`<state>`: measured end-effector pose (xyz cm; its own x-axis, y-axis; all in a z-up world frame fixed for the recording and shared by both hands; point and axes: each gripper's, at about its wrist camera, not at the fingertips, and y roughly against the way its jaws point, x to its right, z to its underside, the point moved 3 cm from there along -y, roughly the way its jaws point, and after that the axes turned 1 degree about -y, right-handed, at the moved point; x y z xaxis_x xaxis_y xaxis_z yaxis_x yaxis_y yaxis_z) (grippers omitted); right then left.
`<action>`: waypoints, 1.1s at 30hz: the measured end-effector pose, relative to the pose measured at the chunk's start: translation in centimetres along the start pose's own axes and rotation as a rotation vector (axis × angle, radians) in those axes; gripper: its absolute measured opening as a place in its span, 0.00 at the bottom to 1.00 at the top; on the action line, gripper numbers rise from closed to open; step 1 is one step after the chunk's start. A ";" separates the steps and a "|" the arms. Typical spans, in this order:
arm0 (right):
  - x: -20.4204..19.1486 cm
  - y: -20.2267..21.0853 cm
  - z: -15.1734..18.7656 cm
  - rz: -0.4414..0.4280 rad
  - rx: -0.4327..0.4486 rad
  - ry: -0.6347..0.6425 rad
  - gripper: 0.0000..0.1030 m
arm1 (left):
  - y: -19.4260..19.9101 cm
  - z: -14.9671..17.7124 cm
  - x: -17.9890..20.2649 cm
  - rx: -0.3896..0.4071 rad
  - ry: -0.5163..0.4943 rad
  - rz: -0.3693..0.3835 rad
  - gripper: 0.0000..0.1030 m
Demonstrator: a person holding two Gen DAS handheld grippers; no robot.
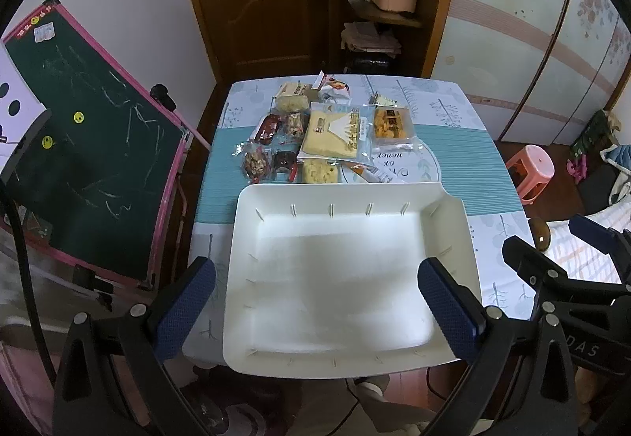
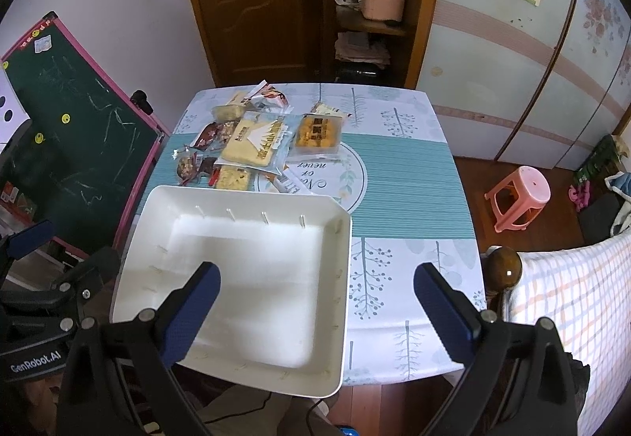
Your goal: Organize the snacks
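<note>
On the table's near edge sits the white tray (image 1: 347, 278), overhanging slightly toward me, and as far as I can see there is nothing in it, so I judge the sorting has not begun. Every snack is out on the tablecloth (image 2: 398, 176), bunched toward the far left part of the table, just beyond the tray's far rim.

From the left wrist view I can pick out a large pale yellow packet (image 1: 335, 134) in the middle of the pile, an orange-filled packet (image 1: 391, 125) beside it toward the right, a small yellow packet (image 1: 320, 171) nearly touching the tray's far rim, a clear pack of dark nuts or dried fruit (image 1: 254, 162) at the left end of the bunch, and a few red and dark wrappers I cannot read. Several overlap, so I cannot give a sure count.

My left gripper (image 1: 315, 308) hangs over the near half of the tray with its jaws wide apart and nothing between them. My right gripper (image 2: 317, 308) is likewise spread wide and empty, above the tray's right rim and the near right part of the table.

All of the work is left: each packet has to be lifted across the far rim and laid in the tray. The one at the rim looks the easiest first reach.
</note>
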<state>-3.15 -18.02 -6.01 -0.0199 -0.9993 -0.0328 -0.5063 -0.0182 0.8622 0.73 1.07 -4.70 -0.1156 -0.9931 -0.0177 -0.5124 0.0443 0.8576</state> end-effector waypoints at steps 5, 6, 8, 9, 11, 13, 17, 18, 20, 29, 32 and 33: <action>-0.2 -0.1 -0.1 0.000 -0.002 0.006 0.97 | -0.1 0.0 -0.2 -0.002 0.004 0.004 0.99; -0.2 -0.1 -0.1 0.001 -0.001 0.005 0.97 | -0.1 0.0 -0.3 -0.001 0.004 0.005 0.99; -0.2 -0.1 -0.1 0.000 -0.001 0.004 0.97 | 0.0 0.0 -0.2 0.000 0.002 0.001 0.99; -0.2 -0.1 -0.1 0.001 -0.001 0.004 0.97 | 0.0 0.0 -0.2 0.001 0.003 0.000 0.99; -0.2 -0.1 -0.1 -0.002 0.001 0.007 0.97 | 0.0 -0.4 -0.2 0.005 -0.001 -0.008 0.99; -0.3 0.0 -0.4 -0.003 0.011 0.013 0.97 | 0.0 -0.7 -0.4 0.006 0.002 -0.011 0.99; -0.5 0.5 -1.2 0.008 0.054 0.037 0.96 | -0.2 -1.8 -0.8 -0.011 0.034 0.016 0.99; -0.6 0.6 -1.5 0.011 0.066 0.043 0.96 | -0.2 -2.2 -1.0 -0.011 0.043 0.020 0.99; -0.7 0.7 -2.2 0.011 0.086 0.054 0.96 | -0.4 -3.1 -1.4 -0.006 0.059 0.024 0.99; -1.9 1.0 -6.4 -0.006 0.155 0.122 0.96 | 0.0 -7.5 -1.6 0.086 0.001 -0.021 0.99; -2.0 0.6 -7.7 -0.006 0.156 0.130 0.96 | -0.2 -8.7 -1.3 0.098 -0.047 -0.041 0.99; -2.1 0.5 -8.1 -0.007 0.156 0.132 0.97 | -0.4 -9.2 -1.4 0.098 -0.047 -0.041 0.99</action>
<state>3.66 -16.23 -1.46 0.0919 -0.9951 0.0365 -0.6335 -0.0302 0.7731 8.94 1.42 -0.32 -0.1318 -0.9882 -0.0778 -0.5981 0.0167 0.8013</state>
